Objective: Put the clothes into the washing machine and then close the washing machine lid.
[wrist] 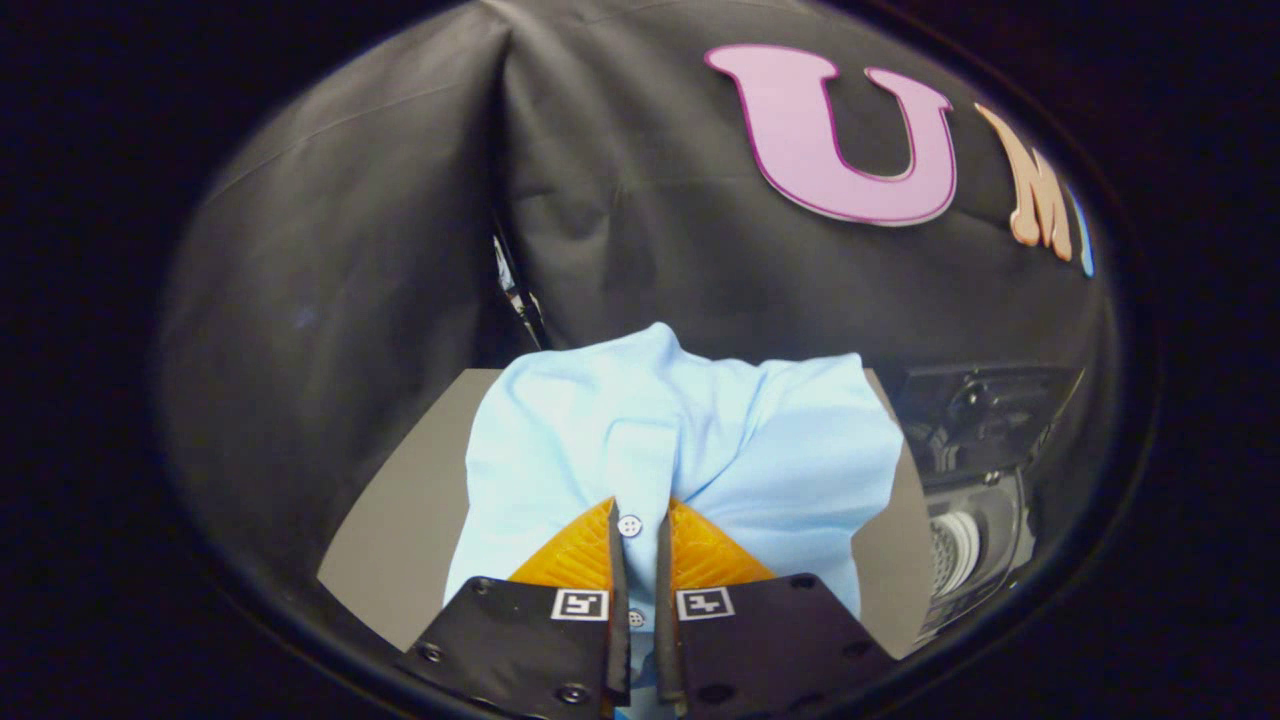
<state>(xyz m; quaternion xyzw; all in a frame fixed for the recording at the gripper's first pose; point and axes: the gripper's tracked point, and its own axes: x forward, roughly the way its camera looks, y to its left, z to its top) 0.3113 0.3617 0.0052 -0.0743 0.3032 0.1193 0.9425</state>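
My tool [640, 515] is clenched on the light blue shirt [700, 440] — button placket pinched between my fingers — above the worktop [400, 540], washing machine [975, 500] alongside.

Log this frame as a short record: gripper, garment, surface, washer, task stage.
gripper: gripper closed on the shirt's button strip, both fingers pressing the fabric
garment: light blue shirt, bunched, a button between the fingers
surface: grey table under the shirt
washer: dark washer beyond the shirt, to the fingers' right; lid state cannot be told
task stage: shirt gripped, not yet in the washer
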